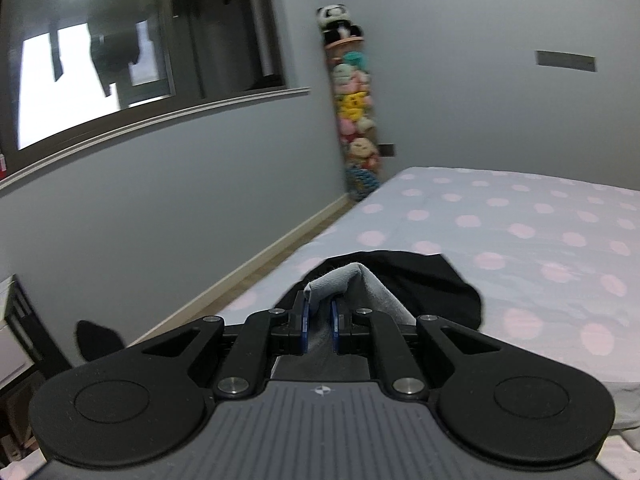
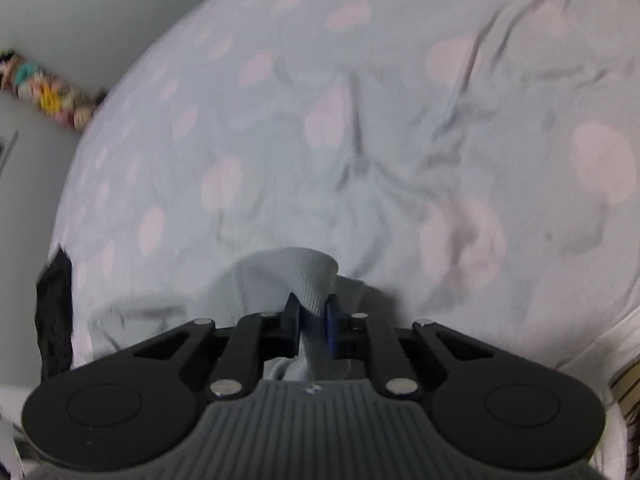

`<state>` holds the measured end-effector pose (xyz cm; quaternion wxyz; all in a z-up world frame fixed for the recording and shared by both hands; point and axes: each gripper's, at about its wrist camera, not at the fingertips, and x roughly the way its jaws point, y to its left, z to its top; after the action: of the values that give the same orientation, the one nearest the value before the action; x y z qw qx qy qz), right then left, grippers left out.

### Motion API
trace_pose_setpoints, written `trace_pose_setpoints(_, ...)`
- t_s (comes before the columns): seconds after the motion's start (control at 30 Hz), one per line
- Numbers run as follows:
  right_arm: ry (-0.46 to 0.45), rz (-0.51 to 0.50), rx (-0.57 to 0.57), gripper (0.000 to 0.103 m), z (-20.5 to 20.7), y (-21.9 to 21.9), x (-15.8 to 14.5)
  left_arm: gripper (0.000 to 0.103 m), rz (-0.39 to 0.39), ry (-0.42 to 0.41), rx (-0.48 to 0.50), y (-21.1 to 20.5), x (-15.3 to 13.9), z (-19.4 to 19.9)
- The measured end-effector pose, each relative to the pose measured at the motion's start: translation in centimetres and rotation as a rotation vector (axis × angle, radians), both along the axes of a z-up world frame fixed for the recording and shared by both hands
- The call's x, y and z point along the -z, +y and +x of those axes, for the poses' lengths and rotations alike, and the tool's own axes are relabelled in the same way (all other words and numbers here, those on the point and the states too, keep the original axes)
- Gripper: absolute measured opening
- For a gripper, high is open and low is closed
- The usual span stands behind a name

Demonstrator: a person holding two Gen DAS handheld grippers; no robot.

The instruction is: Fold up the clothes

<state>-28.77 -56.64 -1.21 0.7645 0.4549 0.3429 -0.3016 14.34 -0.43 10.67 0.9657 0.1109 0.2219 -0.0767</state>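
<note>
- Holding a pale grey garment [image 1: 352, 280] in both grippers: my left gripper [image 1: 319, 320] has its blue pads pinched on a fold of it, lifted above the edge of the bed [image 1: 520, 232].
- My right gripper [image 2: 313, 320] is likewise closed on ribbed grey fabric, probably a hem or cuff, which bunches up over the fingertips above the spotted sheet.
- I judge the cloth light, soft and limp; it will sag between the two holds and cannot be pushed, only drawn and laid.
- The ribbed edge looks like the best place to grip, being thicker and less likely to slip from the pads than the thin body cloth.
- A black garment [image 1: 420, 280] lies on the bed just beyond the left gripper; in the right view a dark piece [image 2: 54, 312] shows at the bed's left edge. I would lay the grey piece clear of it.
- The sheet is wrinkled, so it may drag on the cloth.
- Stuffed toys [image 1: 354, 120] hang in the corner, well apart.
</note>
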Motion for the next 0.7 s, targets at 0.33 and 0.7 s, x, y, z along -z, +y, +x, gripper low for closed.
trace_pose_setpoints(0.33, -0.128, -0.34, 0.25, 0.012, 1.0, -5.8, -14.4, 0.008, -0.149, -0.032, -0.009, 0.4, -3.7, 1.9)
trace_pose_setpoints(0.7, -0.001, -0.362, 0.34, 0.012, -3.8, -7.2, -14.3, 0.008, -0.04, 0.084, 0.042, -3.0, 2.7, 3.0)
